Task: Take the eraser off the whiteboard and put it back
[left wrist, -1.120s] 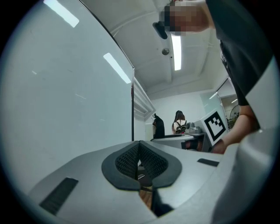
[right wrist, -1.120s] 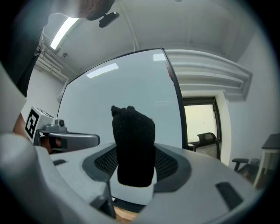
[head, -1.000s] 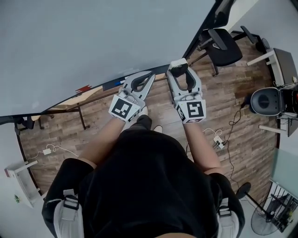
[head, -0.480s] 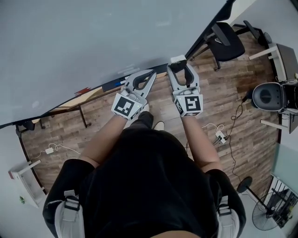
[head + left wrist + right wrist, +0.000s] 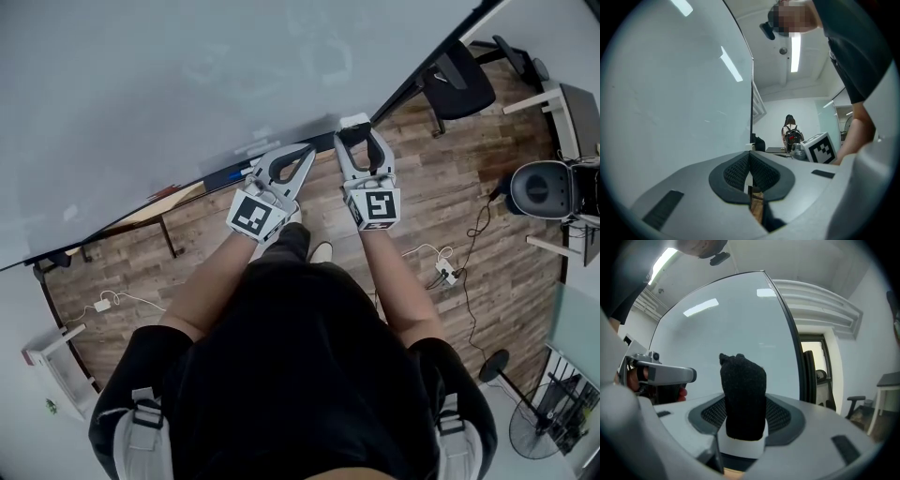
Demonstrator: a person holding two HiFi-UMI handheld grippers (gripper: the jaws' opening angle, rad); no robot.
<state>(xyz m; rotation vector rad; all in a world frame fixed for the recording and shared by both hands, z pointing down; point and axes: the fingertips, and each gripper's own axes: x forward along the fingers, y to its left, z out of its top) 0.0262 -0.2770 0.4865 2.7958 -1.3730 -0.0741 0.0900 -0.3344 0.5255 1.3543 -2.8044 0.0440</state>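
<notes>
Nearest the head camera, a person's black short-sleeved shirt (image 5: 300,375) is seen, with both bare forearms stretched forward. A grey two-jaw left gripper (image 5: 306,150) carrying a black-and-white marker cube is held in the left hand. Its jaws are seen brought together in its own view (image 5: 750,174), with only a thin slit left and nothing gripped between them.

Just to its right, the matching grey right gripper (image 5: 358,137) is held level. Its jaws (image 5: 743,425) are kept fairly wide and are clamped on a block-shaped eraser with a white body and black felt face (image 5: 743,394). The eraser (image 5: 354,121) is carried upright between the textured pads, felt end outermost, off the board and close to its lower right corner. Whether the board is touched cannot be told.

Beyond both grippers, a large pale grey whiteboard with a dark frame (image 5: 187,84) is spread across the far left. A narrow ledge (image 5: 220,175) is fixed along its lower edge, and small dark and red items are laid on it.

Below, a brown wood-plank floor (image 5: 441,206) is seen, with a white power strip and cable (image 5: 444,273) left on it to the right. A black office chair (image 5: 461,80) is stood at the far right.

In the left gripper view, a distant person with a backpack (image 5: 790,133) is seen standing.
</notes>
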